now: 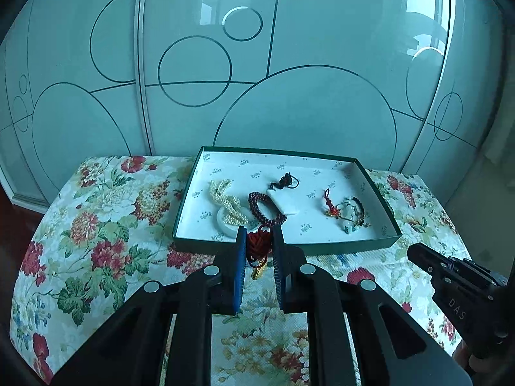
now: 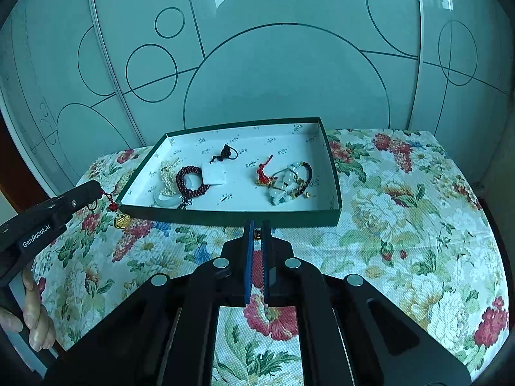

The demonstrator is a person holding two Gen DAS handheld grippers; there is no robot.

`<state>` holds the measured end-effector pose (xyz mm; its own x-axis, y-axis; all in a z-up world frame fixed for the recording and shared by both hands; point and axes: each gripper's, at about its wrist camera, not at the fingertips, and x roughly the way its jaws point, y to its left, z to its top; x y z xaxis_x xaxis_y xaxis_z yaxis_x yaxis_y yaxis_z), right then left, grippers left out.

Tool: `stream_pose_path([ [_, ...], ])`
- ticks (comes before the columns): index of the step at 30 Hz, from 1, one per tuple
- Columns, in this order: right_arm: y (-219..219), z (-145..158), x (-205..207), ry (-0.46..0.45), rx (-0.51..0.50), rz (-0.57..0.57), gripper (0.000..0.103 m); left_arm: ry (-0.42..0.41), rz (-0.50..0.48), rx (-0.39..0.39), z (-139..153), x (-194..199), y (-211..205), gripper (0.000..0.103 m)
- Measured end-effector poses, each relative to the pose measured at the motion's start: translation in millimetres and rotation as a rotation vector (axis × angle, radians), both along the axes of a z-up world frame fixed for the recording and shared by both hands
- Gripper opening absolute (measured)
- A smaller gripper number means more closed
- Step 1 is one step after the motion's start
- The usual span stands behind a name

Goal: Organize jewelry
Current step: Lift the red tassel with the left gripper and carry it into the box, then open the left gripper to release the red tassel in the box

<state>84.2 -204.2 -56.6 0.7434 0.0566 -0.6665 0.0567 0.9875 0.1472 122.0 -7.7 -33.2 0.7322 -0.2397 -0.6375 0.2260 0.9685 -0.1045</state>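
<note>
1. The left hand-held gripper (image 1: pixel 259 241) is narrowed on a red knotted cord ornament (image 1: pixel 257 241), its blue pads pressing the woven red knot from both sides.
2. In the right wrist view that ornament (image 2: pixel 112 207) hangs free from the left hand-held gripper's tip (image 2: pixel 96 193): a thin red cord, a small red bead cluster, and a round gold charm (image 2: pixel 121 221) at the bottom, dangling above the table just outside the box's near left corner.
3. The right hand-held gripper (image 2: pixel 257 228) is almost fully closed; a tiny dark-and-gold bit (image 2: pixel 257 234) shows in the slit between its pads, too small to identify.
4. A shallow green box (image 1: pixel 379 244) with a white printed lining sits on the table (image 2: pixel 418 225), which is covered by a floral cloth.
5. Inside the box, at its left: a cream pearl strand (image 1: pixel 225 202) lying over a pale jade bangle (image 1: pixel 222 225), with a dark red bead bracelet (image 1: pixel 262 207) just beside them.
6. Near the middle lie a white card (image 1: pixel 285 204) and a small dark knotted cord piece (image 1: pixel 285 180) behind it.
7. At the box's right is a tangle of pale green stones, dark beads and a red tassel (image 1: pixel 349 212).
8. A person's fingers (image 2: pixel 37 318) grip the left gripper's handle.
</note>
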Motion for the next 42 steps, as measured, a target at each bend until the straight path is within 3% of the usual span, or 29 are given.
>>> stream_pose_path([
  [15, -2, 26, 71, -0.047, 0.014, 0.01, 0.005, -0.057, -0.049, 0.023, 25, 71, -38, 0.016],
  [30, 9, -47, 135, 0.116, -0.016, 0.014, 0.005, 0.073, -0.004, 0.115, -64, 121, -46, 0.016],
  [40, 1, -75, 153, 0.167, 0.009, -0.005, 0.005, 0.106, 0.004, 0.119, -86, 131, -43, 0.018],
  [42, 1, -75, 153, 0.165, 0.009, -0.007, 0.009, 0.109, 0.008, 0.125, -88, 131, -44, 0.026],
])
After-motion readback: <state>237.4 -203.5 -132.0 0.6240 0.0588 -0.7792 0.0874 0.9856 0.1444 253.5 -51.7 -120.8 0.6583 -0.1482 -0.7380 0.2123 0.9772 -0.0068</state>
